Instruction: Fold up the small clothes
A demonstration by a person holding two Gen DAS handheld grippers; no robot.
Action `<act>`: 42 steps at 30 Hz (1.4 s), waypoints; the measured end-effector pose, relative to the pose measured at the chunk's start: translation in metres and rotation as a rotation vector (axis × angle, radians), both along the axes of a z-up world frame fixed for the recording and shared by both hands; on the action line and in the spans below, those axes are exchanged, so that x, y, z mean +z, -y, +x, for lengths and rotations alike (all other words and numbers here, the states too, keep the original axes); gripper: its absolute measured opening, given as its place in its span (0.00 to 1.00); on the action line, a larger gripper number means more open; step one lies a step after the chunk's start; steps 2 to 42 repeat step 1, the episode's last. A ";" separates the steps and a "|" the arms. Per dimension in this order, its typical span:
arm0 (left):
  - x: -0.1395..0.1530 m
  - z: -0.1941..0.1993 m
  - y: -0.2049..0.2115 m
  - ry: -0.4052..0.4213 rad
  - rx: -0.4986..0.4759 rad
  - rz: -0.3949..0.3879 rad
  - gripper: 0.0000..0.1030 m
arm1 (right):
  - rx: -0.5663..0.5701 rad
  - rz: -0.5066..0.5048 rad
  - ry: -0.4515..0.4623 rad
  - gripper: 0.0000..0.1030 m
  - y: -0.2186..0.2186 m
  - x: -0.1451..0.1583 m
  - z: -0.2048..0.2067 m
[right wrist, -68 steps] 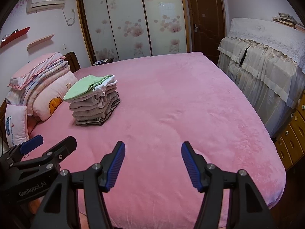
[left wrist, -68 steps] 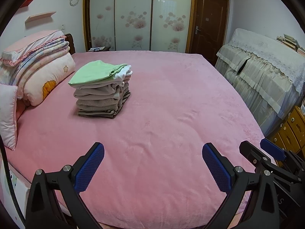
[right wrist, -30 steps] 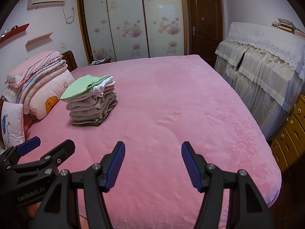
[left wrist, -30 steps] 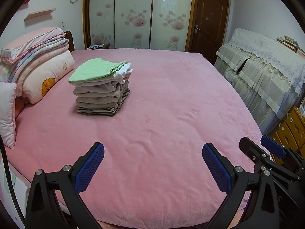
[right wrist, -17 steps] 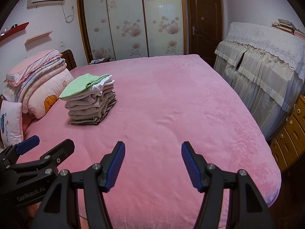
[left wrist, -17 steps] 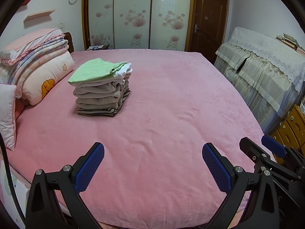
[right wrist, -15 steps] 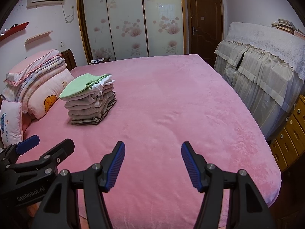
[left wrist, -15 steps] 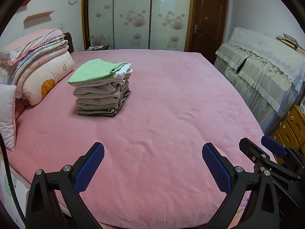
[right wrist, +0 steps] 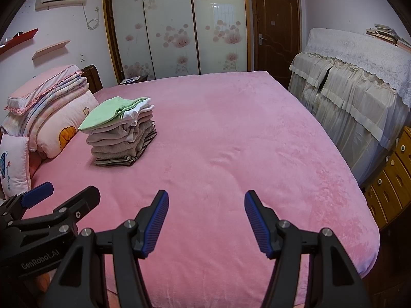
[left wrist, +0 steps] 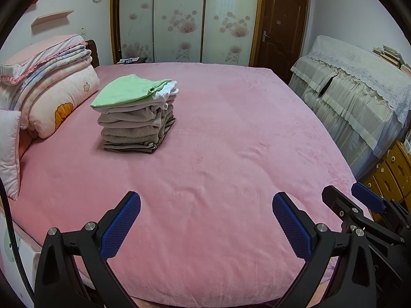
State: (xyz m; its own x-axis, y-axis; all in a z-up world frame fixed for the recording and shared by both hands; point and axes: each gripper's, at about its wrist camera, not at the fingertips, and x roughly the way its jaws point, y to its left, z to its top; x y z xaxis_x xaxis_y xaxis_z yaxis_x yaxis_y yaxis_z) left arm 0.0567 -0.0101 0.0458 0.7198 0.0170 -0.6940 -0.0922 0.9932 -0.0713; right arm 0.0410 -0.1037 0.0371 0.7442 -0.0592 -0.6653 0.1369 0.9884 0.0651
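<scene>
Left gripper: black two-finger left gripper (left wrist: 206, 227) with blue textured pads, over the near edge of the bed, jaws spread wide with nothing between them; its side also shows at the lower left of the right wrist view (right wrist: 48, 200).
Right gripper: black two-finger right gripper (right wrist: 206, 222) with blue ribbed pads, also over the near edge, jaws apart and empty; it sits just beside the left gripper, seen at the lower right of the left wrist view (left wrist: 359, 205).
Bed: wide bed covered by a plush pink blanket (left wrist: 231, 141), which is smooth but for a few shallow creases near the middle.
Clothes: stack of small folded clothes (left wrist: 137, 118) resting on the bed towards its left side, well apart from both grippers; a light green garment (left wrist: 123, 92) lies on top, a white one just under it, beige and grey-brown pieces below, and a dark striped piece at the bottom.
Bedding: pile of folded pink and pastel quilts with a cartoon-print pillow (left wrist: 48, 87) at the head of the bed, near the stack but not touching it.
Right side: furniture draped in cream lace-edged cloth (right wrist: 359, 82), standing beside the bed, with wooden drawers (right wrist: 393, 179) nearer the camera.
Far wall: sliding wardrobe doors with a pink flower pattern (right wrist: 179, 30), and a dark brown wooden door (right wrist: 274, 30) to their right.
</scene>
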 end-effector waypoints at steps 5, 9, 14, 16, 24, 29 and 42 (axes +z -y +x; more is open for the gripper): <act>0.000 0.000 0.000 -0.001 0.000 0.000 0.99 | 0.000 0.000 -0.001 0.60 0.000 0.000 0.000; 0.000 0.000 0.000 -0.001 0.000 0.000 0.99 | 0.000 0.000 -0.001 0.60 0.000 0.000 0.000; 0.000 0.000 0.000 -0.001 0.000 0.000 0.99 | 0.000 0.000 -0.001 0.60 0.000 0.000 0.000; 0.000 0.000 0.000 -0.001 0.000 0.000 0.99 | 0.000 0.000 -0.001 0.60 0.000 0.000 0.000; 0.000 0.000 0.000 -0.001 0.000 0.000 0.99 | 0.000 0.000 -0.001 0.60 0.000 0.000 0.000; 0.000 0.000 0.000 -0.001 0.000 0.000 0.99 | 0.000 0.000 -0.001 0.60 0.000 0.000 0.000; 0.000 0.000 0.000 -0.001 0.000 0.000 0.99 | 0.000 0.000 -0.001 0.60 0.000 0.000 0.000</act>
